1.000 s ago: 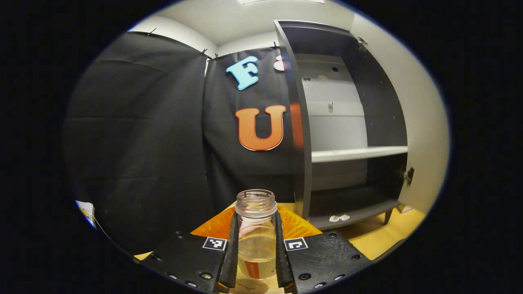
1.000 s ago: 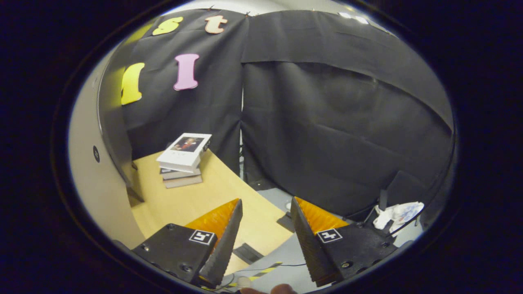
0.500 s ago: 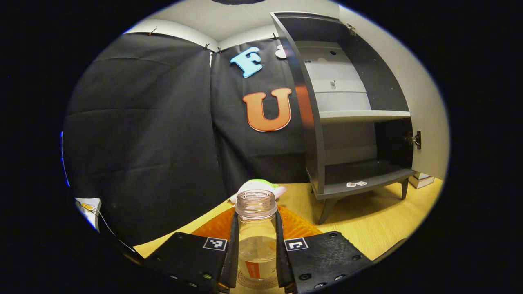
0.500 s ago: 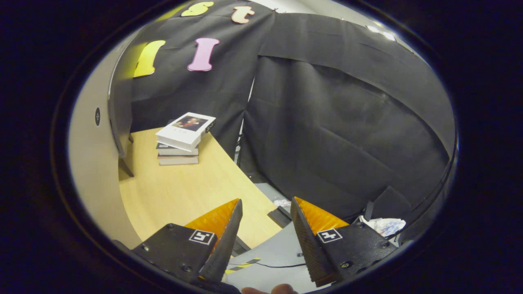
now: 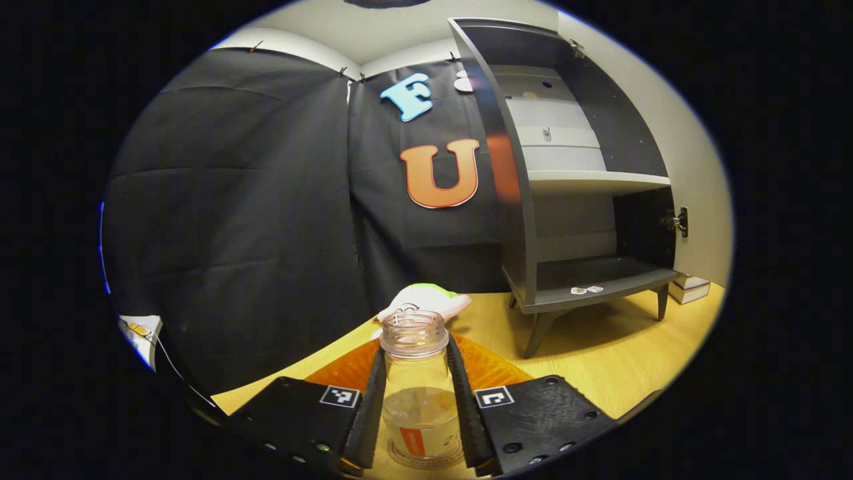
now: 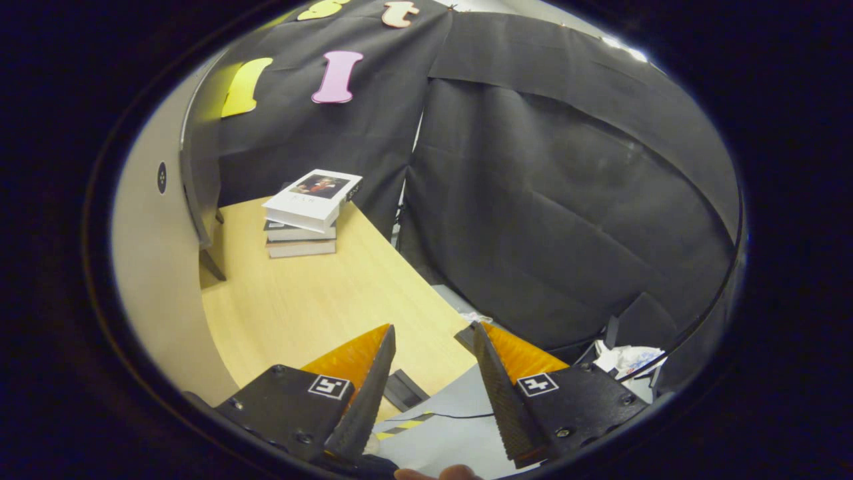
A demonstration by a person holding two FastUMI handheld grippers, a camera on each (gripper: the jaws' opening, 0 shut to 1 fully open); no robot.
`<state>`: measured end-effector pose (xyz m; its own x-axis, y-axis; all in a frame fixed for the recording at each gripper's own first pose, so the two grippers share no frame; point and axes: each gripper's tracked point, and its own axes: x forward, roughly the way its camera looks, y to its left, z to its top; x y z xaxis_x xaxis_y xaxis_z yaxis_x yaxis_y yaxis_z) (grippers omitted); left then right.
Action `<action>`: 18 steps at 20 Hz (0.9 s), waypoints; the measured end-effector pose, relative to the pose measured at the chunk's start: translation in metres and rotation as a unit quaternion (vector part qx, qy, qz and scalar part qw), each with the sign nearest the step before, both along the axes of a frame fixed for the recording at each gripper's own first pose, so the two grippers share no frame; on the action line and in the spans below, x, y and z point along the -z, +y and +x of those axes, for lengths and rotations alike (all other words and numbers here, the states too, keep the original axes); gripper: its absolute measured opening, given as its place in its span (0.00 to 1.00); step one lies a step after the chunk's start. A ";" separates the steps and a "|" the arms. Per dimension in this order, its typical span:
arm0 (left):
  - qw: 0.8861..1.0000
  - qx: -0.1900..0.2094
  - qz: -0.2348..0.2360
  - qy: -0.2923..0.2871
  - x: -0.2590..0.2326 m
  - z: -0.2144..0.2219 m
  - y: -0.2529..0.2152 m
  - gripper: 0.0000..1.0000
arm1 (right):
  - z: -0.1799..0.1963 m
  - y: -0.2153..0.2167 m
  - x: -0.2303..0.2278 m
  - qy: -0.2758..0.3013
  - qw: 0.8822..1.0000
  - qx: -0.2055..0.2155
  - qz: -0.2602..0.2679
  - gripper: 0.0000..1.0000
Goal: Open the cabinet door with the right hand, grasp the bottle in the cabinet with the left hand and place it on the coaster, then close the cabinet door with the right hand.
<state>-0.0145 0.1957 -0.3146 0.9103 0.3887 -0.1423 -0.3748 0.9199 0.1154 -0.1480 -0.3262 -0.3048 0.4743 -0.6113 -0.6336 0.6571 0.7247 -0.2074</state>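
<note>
Bottle (image 5: 419, 393), clear and uncapped with some liquid low inside, upright on the coaster (image 5: 426, 459) between the fingers of the left hand-held gripper (image 5: 418, 427), closed against both its sides. Cabinet (image 5: 586, 200) open on the wooden surface (image 5: 600, 360), shelves bare except two small items. Right hand-held gripper (image 6: 433, 400) spread apart and holding nothing, near the stacked books (image 6: 306, 213).

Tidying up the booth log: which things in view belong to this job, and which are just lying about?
Job:
left gripper
bottle
coaster
cabinet
cabinet door
right gripper

Lying about:
stack of books
green and white toy
crumpled paper
</note>
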 end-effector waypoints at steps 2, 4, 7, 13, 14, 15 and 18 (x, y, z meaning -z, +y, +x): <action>1.000 -0.005 -0.005 0.011 0.006 -0.002 0.003 0.53 | 0.002 0.009 -0.001 0.002 1.000 -0.015 0.000 0.77; 1.000 -0.012 -0.014 0.005 0.004 -0.003 0.007 0.68 | 0.007 0.023 0.000 0.005 1.000 -0.031 -0.001 0.77; 0.999 -0.012 -0.032 0.006 0.011 -0.001 0.011 0.89 | 0.010 0.028 0.006 0.010 0.999 -0.041 0.002 0.77; 0.999 -0.022 -0.042 0.014 0.016 -0.002 0.022 0.89 | 0.008 0.027 0.006 0.010 0.999 -0.031 0.009 0.81; 0.999 -0.022 -0.044 0.012 0.015 -0.002 0.023 0.89 | 0.008 0.029 0.005 0.007 0.999 -0.032 0.012 0.81; 0.999 -0.021 -0.046 0.007 0.013 -0.002 0.023 0.89 | 0.009 0.029 0.006 0.008 0.999 -0.030 0.014 0.81; 0.999 -0.010 -0.043 -0.002 0.008 0.003 0.019 0.91 | 0.003 0.028 0.007 0.015 0.999 -0.026 0.014 0.83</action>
